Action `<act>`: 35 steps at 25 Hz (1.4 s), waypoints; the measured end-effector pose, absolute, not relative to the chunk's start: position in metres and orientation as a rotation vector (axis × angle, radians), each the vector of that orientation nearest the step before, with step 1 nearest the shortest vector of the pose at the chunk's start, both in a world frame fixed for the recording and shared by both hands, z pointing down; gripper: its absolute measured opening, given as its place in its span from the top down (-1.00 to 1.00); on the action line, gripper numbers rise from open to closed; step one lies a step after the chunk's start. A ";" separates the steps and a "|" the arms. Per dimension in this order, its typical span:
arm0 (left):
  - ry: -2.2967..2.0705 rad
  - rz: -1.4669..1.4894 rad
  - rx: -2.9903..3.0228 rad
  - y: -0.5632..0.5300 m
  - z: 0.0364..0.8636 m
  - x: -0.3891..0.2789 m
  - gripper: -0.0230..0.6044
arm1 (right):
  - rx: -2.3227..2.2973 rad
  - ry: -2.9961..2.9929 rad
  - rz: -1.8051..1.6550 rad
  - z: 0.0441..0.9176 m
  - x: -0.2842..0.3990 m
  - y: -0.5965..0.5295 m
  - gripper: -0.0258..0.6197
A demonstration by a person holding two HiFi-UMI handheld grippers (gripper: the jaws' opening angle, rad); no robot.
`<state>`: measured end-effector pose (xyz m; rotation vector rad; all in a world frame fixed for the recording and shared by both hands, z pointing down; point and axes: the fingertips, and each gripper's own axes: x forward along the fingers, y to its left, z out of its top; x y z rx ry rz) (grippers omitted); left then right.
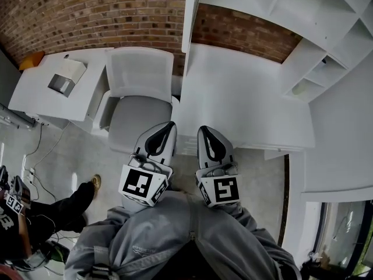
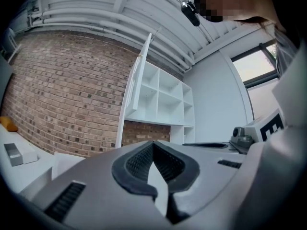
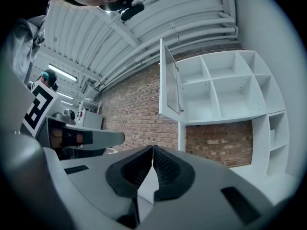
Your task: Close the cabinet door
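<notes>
Left gripper point(image 1: 169, 125) and right gripper point(image 1: 204, 129) both sit pinched shut on nothing; better to push the open cabinet door point(image 3: 169, 83) near its free edge (leverage is best there).

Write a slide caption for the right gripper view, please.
Shut right tongs face the open white cabinet door of a white shelf unit on a red brick wall.

Cabinet door point(image 1: 191, 16) ahead (chair point(image 1: 139, 77) left)
</notes>
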<state>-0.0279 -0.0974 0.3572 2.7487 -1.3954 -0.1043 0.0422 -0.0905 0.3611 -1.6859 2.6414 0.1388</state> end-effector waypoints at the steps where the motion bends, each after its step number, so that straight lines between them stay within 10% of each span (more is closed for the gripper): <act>1: -1.389 -0.105 2.753 -0.103 0.357 -0.029 0.92 | -1.690 2.638 0.134 0.362 0.041 -0.096 0.83; 35: -1.129 -0.214 2.892 -0.212 0.335 -0.021 0.92 | -1.886 2.519 0.189 0.344 0.035 -0.196 0.83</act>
